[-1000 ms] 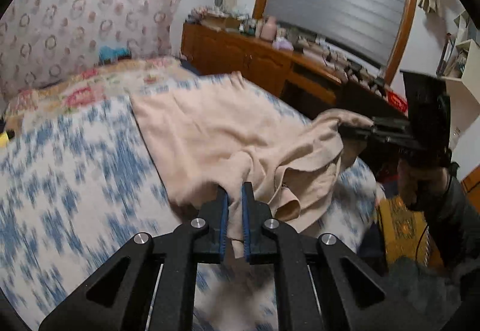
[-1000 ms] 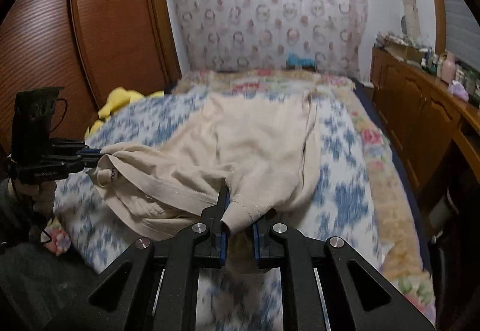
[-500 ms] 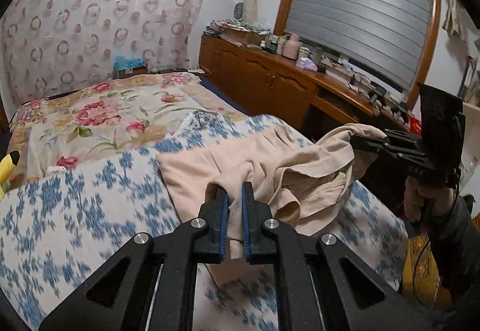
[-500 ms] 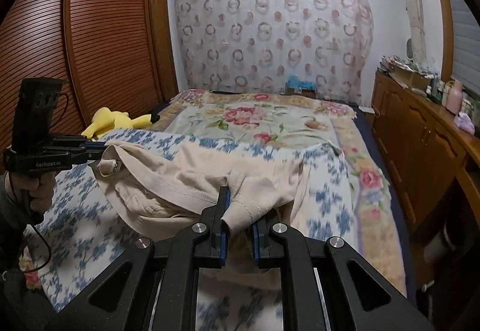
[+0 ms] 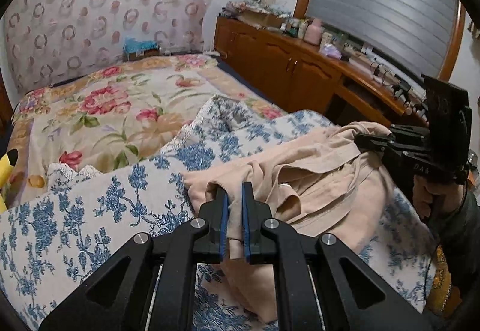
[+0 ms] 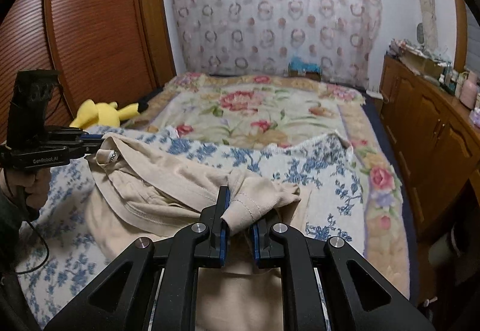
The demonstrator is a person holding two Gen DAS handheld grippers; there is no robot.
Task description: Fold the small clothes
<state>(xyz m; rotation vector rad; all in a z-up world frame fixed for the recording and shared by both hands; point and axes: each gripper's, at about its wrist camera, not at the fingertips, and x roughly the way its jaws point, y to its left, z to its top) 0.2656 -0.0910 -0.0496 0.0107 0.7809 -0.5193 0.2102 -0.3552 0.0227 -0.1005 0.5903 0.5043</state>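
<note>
A beige garment (image 5: pixel 318 181) hangs bunched between both grippers above the near end of the bed; it also shows in the right wrist view (image 6: pixel 168 178). My left gripper (image 5: pixel 235 196) is shut on one edge of the garment. My right gripper (image 6: pixel 240 202) is shut on a ribbed hem of the garment. In the left wrist view the right gripper (image 5: pixel 372 142) holds the cloth at the right. In the right wrist view the left gripper (image 6: pixel 93 142) holds it at the left, by a white label (image 6: pixel 109 155).
A blue-flowered cloth (image 5: pixel 90 211) covers the near bed, a rose-patterned blanket (image 6: pixel 255 112) the far part. A yellow plush toy (image 6: pixel 102 113) lies at the bed's left edge by a wooden wardrobe (image 6: pixel 90 31). A cluttered wooden sideboard (image 5: pixel 300 67) runs along the right.
Both grippers have lifted the garment and pulled it toward the near end of the bed. The cloth that lay spread over the bed now hangs bunched between them.
</note>
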